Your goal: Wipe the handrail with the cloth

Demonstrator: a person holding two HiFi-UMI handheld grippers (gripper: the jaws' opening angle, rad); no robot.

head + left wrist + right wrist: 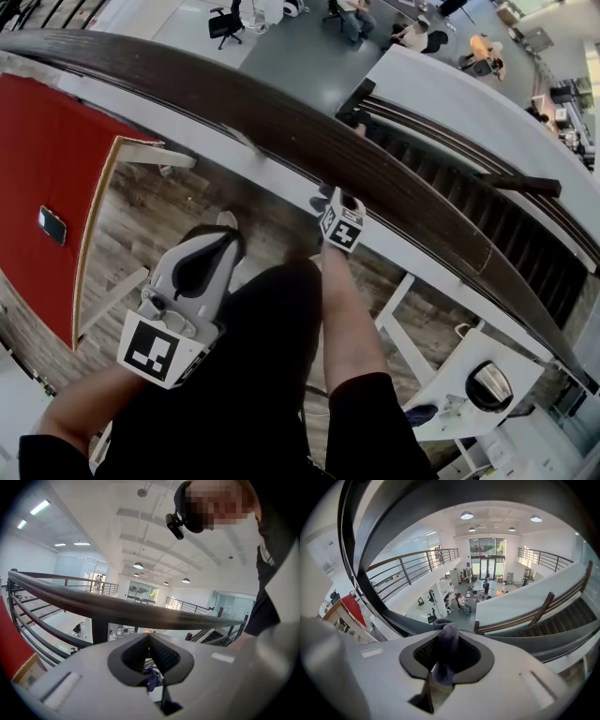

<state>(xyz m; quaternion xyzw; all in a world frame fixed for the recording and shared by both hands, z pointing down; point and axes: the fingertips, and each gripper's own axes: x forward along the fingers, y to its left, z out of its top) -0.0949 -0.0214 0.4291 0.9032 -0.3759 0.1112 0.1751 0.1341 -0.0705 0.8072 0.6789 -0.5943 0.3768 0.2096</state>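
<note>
The dark wooden handrail runs from upper left to lower right in the head view. My right gripper is up against its near lower edge, shut on a dark purple-grey cloth that just shows at the tips. In the right gripper view the cloth bulges between the jaws of that gripper, with the handrail arching close overhead. My left gripper is held low and to the left, away from the rail, jaws together on nothing. From the left gripper the handrail crosses just ahead.
A red panel stands to the left. A staircase railing drops away at the right. Below the rail are a white table, a wooden floor and, far down, office chairs and seated people.
</note>
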